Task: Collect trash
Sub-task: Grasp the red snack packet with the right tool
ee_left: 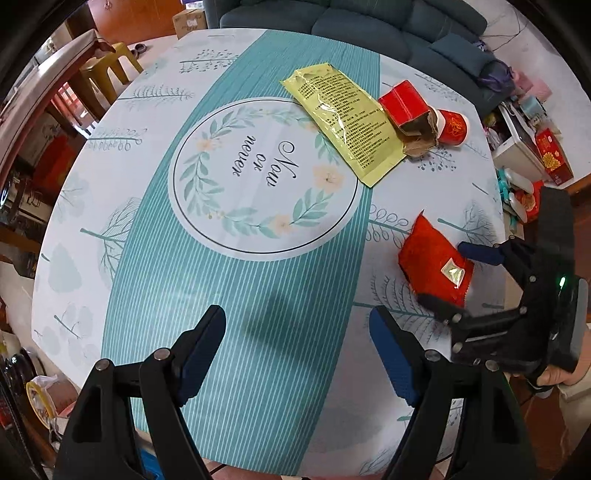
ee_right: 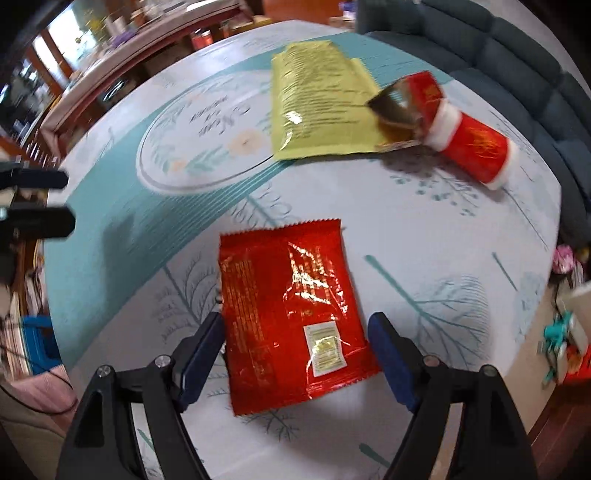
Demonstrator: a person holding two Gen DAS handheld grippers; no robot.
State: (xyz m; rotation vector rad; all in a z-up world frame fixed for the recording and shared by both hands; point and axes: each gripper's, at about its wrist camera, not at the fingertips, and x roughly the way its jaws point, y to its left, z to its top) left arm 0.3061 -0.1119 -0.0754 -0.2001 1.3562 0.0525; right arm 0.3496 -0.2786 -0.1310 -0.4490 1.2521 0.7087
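A flat red foil wrapper (ee_right: 288, 306) lies on the round table (ee_right: 443, 236), near its edge. My right gripper (ee_right: 297, 347) points down over it, open, with the wrapper between its fingers and its edges close to both pads. In the left wrist view the same wrapper (ee_left: 432, 262) shows under the right gripper (ee_left: 458, 278). My left gripper (ee_left: 299, 347) is open over the teal stripe with nothing between its fingers. Farther back lie a yellow wrapper (ee_left: 343, 125), a torn red box (ee_left: 406, 107) and a red paper cup (ee_left: 452, 127) on its side.
The tablecloth (ee_left: 147, 258) has a printed wreath in the middle. A dark blue sofa (ee_left: 369, 26) stands behind the table and a yellow stool (ee_left: 107, 70) at the far left. Boxes and clutter (ee_left: 546, 155) sit on the floor to the right.
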